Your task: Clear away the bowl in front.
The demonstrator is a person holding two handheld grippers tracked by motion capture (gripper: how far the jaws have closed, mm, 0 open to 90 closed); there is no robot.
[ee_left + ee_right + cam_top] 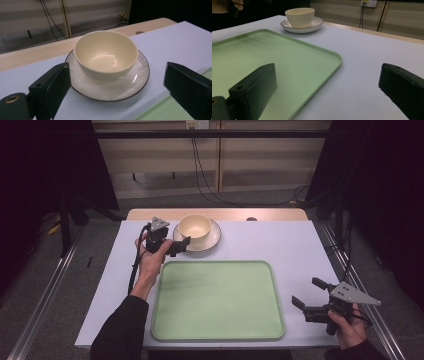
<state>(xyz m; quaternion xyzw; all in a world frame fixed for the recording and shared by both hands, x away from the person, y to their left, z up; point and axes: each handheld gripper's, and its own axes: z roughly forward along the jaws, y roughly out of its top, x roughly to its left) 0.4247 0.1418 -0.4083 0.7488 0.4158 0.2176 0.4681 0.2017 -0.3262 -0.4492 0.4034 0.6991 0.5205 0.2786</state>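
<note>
My left claw (pixel 181 245) hangs with its jaws spread wide, right at the near-left edge of the plate (pixel 214 241), and in the left gripper view the cream bowl (pixel 106 55) sits straight ahead between the two jaws, a little beyond them and untouched. The bowl stands upright and empty in the middle of the plate, and both rest on the desk (pixel 300 245) at about twelve o'clock from the green tray (pixel 217 300), just beyond its far edge and toward its left corner. My right claw (pixel 307 296) waits at roughly four o'clock from the tray, off its right rim, jaws also wide and holding nothing; from it I look across the tray's corner to the bowl and plate well away at the far side. The tray has nothing on it. I judge the work as barely begun: nothing is gripped or lifted yet, and the approach to the crockery is all that is done. What seems left is to close on the bowl or the plate's rim, lift it, carry it toward me and set it on the tray.
</note>
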